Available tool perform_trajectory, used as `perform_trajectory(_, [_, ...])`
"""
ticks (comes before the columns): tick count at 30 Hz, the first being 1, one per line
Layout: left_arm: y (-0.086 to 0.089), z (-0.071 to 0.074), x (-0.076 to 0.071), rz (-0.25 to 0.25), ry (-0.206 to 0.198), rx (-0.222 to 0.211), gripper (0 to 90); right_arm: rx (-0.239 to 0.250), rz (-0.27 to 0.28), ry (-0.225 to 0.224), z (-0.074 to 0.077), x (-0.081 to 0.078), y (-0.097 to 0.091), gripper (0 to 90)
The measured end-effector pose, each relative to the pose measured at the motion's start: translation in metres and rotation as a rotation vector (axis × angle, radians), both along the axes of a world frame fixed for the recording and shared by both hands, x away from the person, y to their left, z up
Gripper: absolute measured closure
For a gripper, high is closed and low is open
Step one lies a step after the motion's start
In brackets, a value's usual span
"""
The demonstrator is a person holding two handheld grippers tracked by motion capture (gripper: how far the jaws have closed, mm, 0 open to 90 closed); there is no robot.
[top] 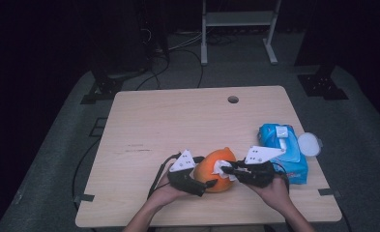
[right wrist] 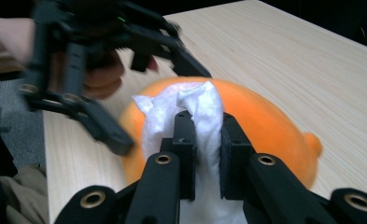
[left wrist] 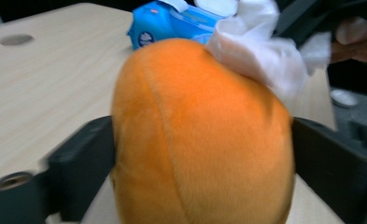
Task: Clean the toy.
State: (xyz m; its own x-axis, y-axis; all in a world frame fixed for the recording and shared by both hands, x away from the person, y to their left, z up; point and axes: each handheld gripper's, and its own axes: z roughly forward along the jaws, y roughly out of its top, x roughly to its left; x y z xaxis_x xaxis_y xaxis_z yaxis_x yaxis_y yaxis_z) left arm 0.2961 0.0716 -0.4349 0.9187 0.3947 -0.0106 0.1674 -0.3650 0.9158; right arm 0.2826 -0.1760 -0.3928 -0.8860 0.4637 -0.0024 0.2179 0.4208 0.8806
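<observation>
An orange plush toy (top: 211, 170) lies on the table near the front edge. My left gripper (top: 212, 180) comes in from the left, and its jaws stand against both sides of the toy (left wrist: 195, 130). My right gripper (right wrist: 208, 126) is shut on a bunched white wipe (right wrist: 195, 100), which rests on top of the toy (right wrist: 265, 126). In the left gripper view the wipe (left wrist: 260, 51) drapes over the toy's upper right. The right gripper (top: 225, 169) reaches in from the right. Its camera sees the left gripper (right wrist: 162, 107) blurred beyond the toy.
A blue pack of wipes (top: 284, 150) lies just right of the hands, with a round white lid (top: 308, 144) beside it. The light wooden table (top: 178, 121) has a cable hole (top: 233, 99) near its far edge. The person's hands come in at the front edge.
</observation>
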Motion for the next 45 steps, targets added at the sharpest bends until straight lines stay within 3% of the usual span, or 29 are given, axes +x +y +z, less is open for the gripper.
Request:
perform_trajectory(1, [-0.002, 0.001, -0.002, -0.008, -0.025, 0.015, 21.9, 0.005, 0.015, 0.000, 0.001, -0.003, 0.005, 78.8])
perform_trajectory(4, [-0.010, 0.004, -0.015, -0.065, -0.168, 0.111, 28.0, 0.009, 0.059, 0.003, 0.002, -0.007, 0.017, 78.9])
perform_trajectory(6, [-0.010, 0.005, -0.016, -0.084, -0.196, 0.135, 30.4, -0.005, 0.060, -0.020, 0.005, -0.008, 0.019, 79.0])
perform_trajectory(11, [-0.001, 0.002, -0.009, -0.085, -0.148, 0.097, 29.7, -0.001, -0.047, -0.033, 0.005, 0.005, -0.008, 79.0])
perform_trajectory(13, [0.001, 0.000, -0.004, -0.071, -0.096, 0.075, 23.0, -0.016, -0.104, -0.020, -0.001, 0.012, -0.021, 79.0])
perform_trajectory(17, [0.001, 0.001, 0.002, -0.060, 0.006, 0.021, 10.4, -0.011, -0.109, -0.001, -0.007, 0.014, -0.022, 79.0])
perform_trajectory(18, [0.000, 0.001, 0.001, -0.056, 0.007, 0.018, 10.4, -0.015, -0.102, -0.005, -0.007, 0.013, -0.019, 78.9])
perform_trajectory(20, [0.001, 0.003, -0.001, -0.058, -0.043, 0.042, 19.6, 0.002, -0.085, 0.009, -0.006, 0.011, -0.014, 79.0])
perform_trajectory(24, [0.008, 0.005, 0.003, -0.043, -0.034, 0.041, 23.7, 0.048, -0.036, 0.030, -0.004, 0.005, -0.005, 78.9])
perform_trajectory(28, [0.017, 0.007, 0.006, -0.022, -0.029, 0.044, 23.5, 0.018, 0.005, 0.017, -0.005, -0.001, 0.007, 78.8])
perform_trajectory(33, [0.015, 0.009, 0.007, -0.031, 0.026, 0.002, 19.3, 0.019, 0.003, 0.038, -0.009, 0.001, 0.007, 78.9])
perform_trajectory(36, [0.010, 0.007, 0.003, -0.053, -0.030, 0.046, 25.0, 0.000, 0.020, 0.022, -0.008, -0.003, 0.013, 78.9])
perform_trajectory(38, [0.011, 0.007, 0.001, -0.066, -0.054, 0.060, 30.4, -0.005, 0.010, -0.005, -0.003, -0.003, 0.010, 78.9])
perform_trajectory(41, [0.011, 0.007, -0.001, -0.075, -0.074, 0.072, 32.0, -0.004, -0.046, -0.014, -0.001, 0.005, -0.003, 78.9])
perform_trajectory(45, [0.013, 0.008, 0.003, -0.049, -0.068, 0.075, 28.7, -0.010, -0.088, 0.019, -0.009, 0.013, -0.019, 78.9])
